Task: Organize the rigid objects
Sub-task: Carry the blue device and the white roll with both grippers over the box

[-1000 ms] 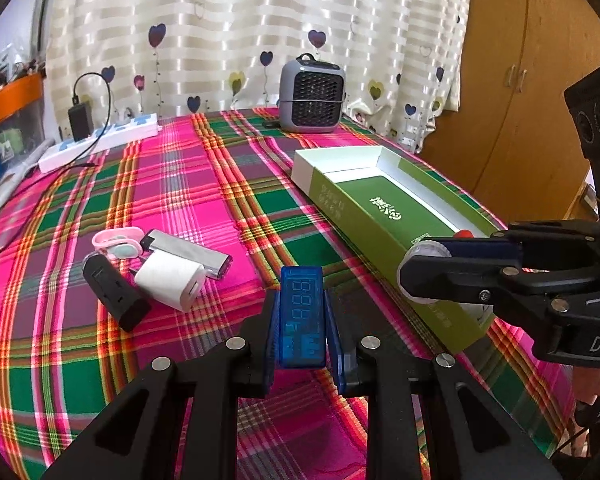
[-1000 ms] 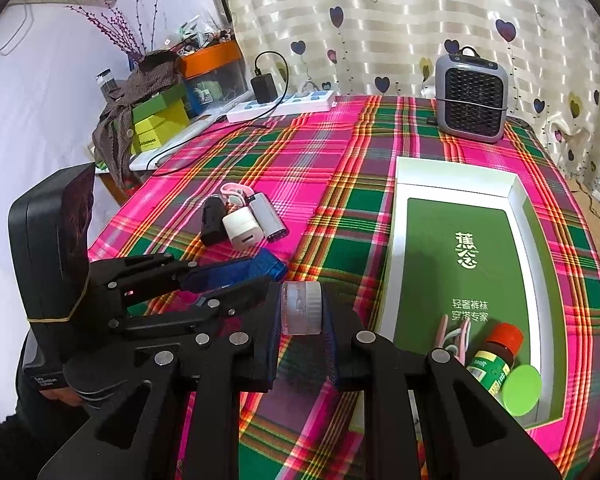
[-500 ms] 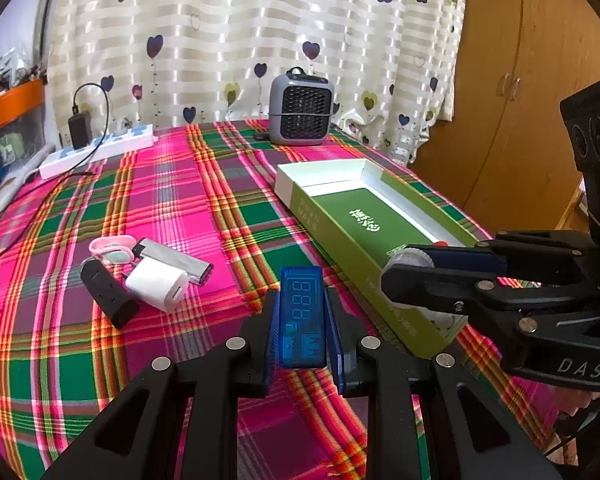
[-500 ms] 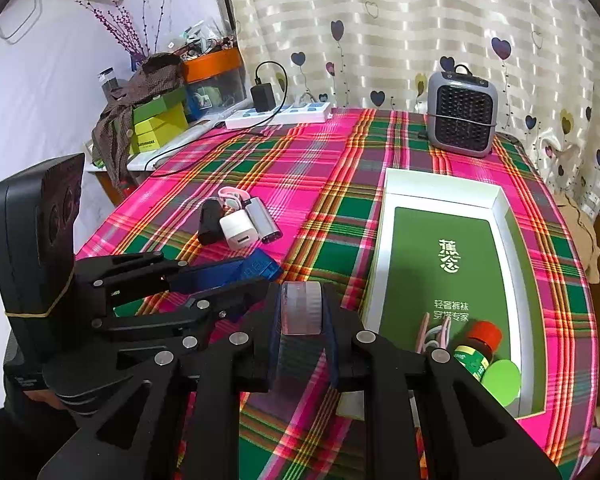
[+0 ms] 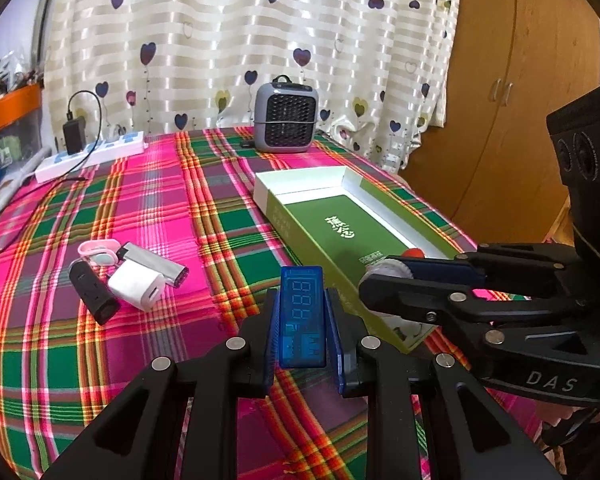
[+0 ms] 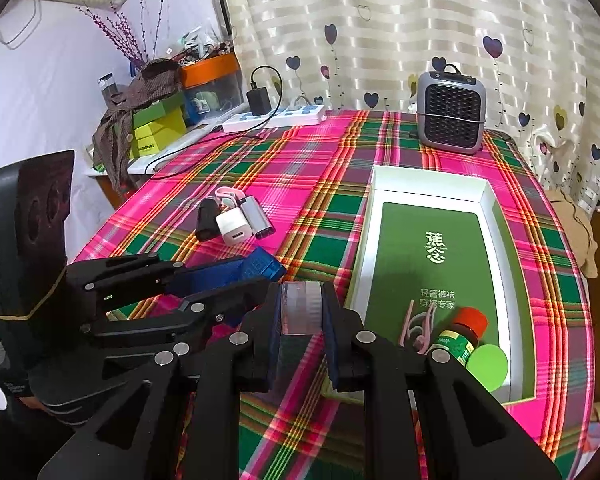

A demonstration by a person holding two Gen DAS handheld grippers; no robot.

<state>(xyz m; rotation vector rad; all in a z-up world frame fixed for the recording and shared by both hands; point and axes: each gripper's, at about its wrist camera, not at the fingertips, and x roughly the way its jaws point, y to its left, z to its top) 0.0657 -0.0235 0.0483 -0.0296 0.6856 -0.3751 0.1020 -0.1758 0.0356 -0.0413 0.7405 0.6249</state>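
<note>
Blue USB meter [image 5: 302, 316] with a digit display sits clamped between the fingers of the left gripper [image 5: 302, 322], raised above the plaid tablecloth [image 5: 148, 208]. Right gripper [image 6: 301, 314] is closed on a clear ribbed cap [image 6: 301, 307]. To the right of both grippers lies the open green box [image 6: 496, 216], white-walled; at its near end rest a red-capped bottle [image 6: 460, 338], a green lid [image 6: 487, 366] and a pink clip [image 6: 414, 326]. Ahead and left of the left gripper, a white charger [image 5: 137, 285], black adapter [image 5: 94, 294], silver power bank [image 5: 156, 263] and pink earphone case [image 5: 99, 251] huddle together, touching. Far ahead stand a grey fan heater [image 5: 286, 117] and a white power strip [image 5: 90, 156].
</note>
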